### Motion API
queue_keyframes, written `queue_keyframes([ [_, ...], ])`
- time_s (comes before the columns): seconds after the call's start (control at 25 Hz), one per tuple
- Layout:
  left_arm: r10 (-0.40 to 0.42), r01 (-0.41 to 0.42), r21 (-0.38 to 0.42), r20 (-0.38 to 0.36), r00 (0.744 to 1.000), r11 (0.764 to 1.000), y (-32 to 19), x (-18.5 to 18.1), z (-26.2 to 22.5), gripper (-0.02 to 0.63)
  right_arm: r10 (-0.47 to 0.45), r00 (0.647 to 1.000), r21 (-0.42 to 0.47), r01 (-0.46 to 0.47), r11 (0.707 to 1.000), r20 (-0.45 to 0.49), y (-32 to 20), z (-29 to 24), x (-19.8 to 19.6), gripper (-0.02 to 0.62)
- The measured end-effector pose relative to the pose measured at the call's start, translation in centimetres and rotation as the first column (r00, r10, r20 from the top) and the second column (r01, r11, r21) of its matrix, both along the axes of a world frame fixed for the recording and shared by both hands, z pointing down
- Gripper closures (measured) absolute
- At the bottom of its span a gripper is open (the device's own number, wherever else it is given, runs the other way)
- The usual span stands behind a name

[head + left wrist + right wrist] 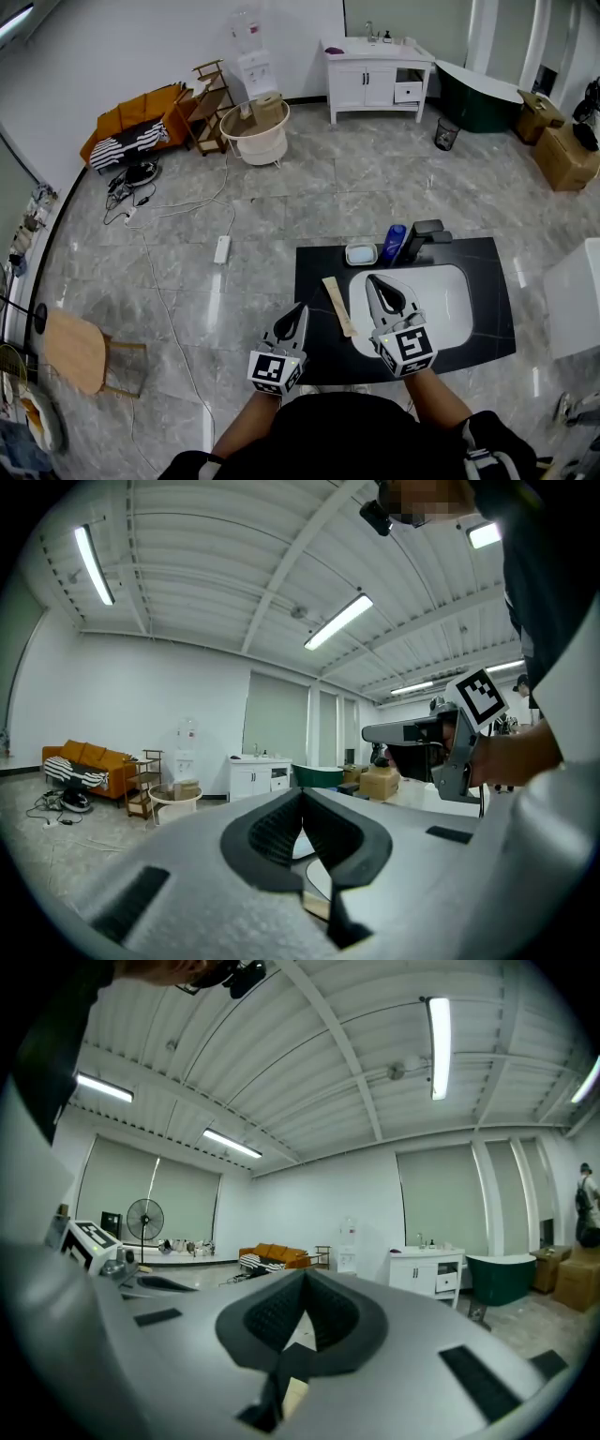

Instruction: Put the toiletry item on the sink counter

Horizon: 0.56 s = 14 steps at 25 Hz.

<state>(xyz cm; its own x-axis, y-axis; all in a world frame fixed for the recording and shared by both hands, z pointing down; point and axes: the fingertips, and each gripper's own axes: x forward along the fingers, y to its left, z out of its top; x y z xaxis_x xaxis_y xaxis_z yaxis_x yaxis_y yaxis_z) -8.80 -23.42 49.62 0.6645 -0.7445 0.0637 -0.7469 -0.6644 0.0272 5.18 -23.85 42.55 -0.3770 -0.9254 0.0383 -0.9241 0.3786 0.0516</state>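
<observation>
A black sink counter (314, 281) with a white basin (441, 305) lies right below me. At its back stand a black faucet (419, 238), a blue bottle (394, 243) and a small soap dish (361, 253). A flat wooden stick-like item (338, 306) lies on the counter left of the basin. My left gripper (302, 308) hovers at the counter's front left, jaws shut and empty (302, 795). My right gripper (374, 280) is over the basin's left part, also shut with nothing in it (305, 1275). Both point up toward the far room.
Far across the tiled floor stand a white vanity cabinet (378, 75), a green bathtub (480, 96), a round tub (255, 133) and an orange sofa (131, 127). A wooden stool (80, 349) is at the left; cables and a power strip (222, 248) lie on the floor.
</observation>
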Motion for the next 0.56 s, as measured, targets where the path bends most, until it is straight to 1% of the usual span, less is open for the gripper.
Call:
queue_keyframes([
  [0.32, -0.005, 0.005, -0.005, 0.002, 1.000, 1.000, 0.20, 0.07, -0.07, 0.598, 0.007, 1.000, -0.006, -0.007, 1.000, 0.004, -0.06, 0.20, 0.04, 0.591],
  [0.56, -0.005, 0.005, -0.008, -0.006, 1.000, 1.000, 0.21, 0.02, -0.32, 0.598, 0.017, 1.000, -0.014, -0.017, 1.000, -0.015, -0.05, 0.23, 0.15, 0.591],
])
